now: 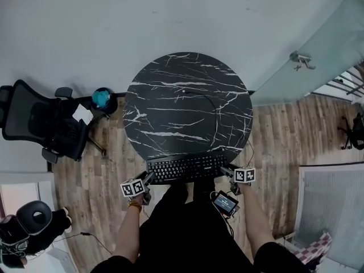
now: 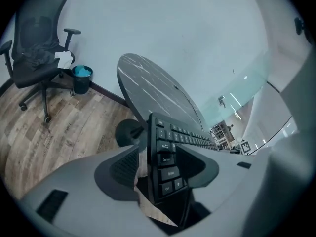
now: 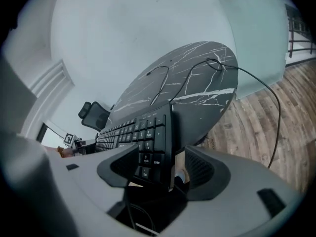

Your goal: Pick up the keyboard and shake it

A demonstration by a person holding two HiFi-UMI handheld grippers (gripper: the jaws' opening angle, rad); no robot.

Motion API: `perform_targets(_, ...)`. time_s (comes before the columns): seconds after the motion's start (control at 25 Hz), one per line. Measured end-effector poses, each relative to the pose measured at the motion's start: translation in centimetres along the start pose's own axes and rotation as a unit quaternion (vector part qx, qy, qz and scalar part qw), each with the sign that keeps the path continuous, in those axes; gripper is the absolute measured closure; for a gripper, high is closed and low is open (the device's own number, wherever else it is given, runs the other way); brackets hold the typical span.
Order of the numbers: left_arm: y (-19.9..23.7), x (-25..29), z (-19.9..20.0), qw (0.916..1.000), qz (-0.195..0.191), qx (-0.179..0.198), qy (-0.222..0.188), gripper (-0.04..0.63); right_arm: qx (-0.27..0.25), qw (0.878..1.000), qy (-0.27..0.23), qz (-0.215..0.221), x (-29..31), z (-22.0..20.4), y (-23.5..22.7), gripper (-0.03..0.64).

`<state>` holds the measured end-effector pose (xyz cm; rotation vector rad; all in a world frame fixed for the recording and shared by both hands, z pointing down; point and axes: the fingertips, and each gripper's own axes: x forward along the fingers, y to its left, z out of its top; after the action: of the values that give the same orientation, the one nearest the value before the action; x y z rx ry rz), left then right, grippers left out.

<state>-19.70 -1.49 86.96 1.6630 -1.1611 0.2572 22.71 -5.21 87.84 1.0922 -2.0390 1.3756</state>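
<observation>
Black keyboard (image 1: 186,168) lies along the near edge of the round, black, white-veined desk (image 1: 187,104), with both ends reaching out past the curved rim. Left claw (image 1: 148,179) straddles the keyboard's left end. Its jaws stand wide, a pale gap shows between one pad and the keyboard, so it is released, not clamped. Right claw (image 1: 227,171) straddles the number-pad end the same way. One pad sits over the keys, and a gap is visible beside the other pad; it too is released. A thin black cable (image 3: 269,100) loops across the desk top and drops off its side toward the wood floor (image 1: 108,169). A black office chair (image 1: 42,124) and a small bin (image 1: 102,98) stand well off to the left by the wall.
</observation>
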Motion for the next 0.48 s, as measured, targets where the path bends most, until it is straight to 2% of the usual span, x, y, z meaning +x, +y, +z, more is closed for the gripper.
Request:
perform_targets(0.08, -0.4, 0.4, 0.2, 0.9998, -0.019, -0.009, 0.004, 0.357, 0.026, 1.000, -0.003, 0.011, 0.1, 0.0, 0.0, 0.348)
perform_targets(0.16, -1.0, 1.1, -0.4, 0.9989, -0.036, -0.014, 0.025, 0.357, 0.039, 0.999, 0.013, 0.030, 0.4, -0.7, 0.4, 0.348)
perform_targets(0.24, -1.3, 1.5, -1.2, 0.9984, -0.037, -0.010, 0.042, 0.357, 0.038, 0.998, 0.029, 0.041, 1.0, -1.3, 0.8, 0.348)
perform_targets(0.48, -1.5, 1.6, -1.6, 0.9987, -0.034, -0.016, 0.033, 0.358, 0.056, 0.997, 0.030, 0.040, 1.3, -1.2, 0.9, 0.348)
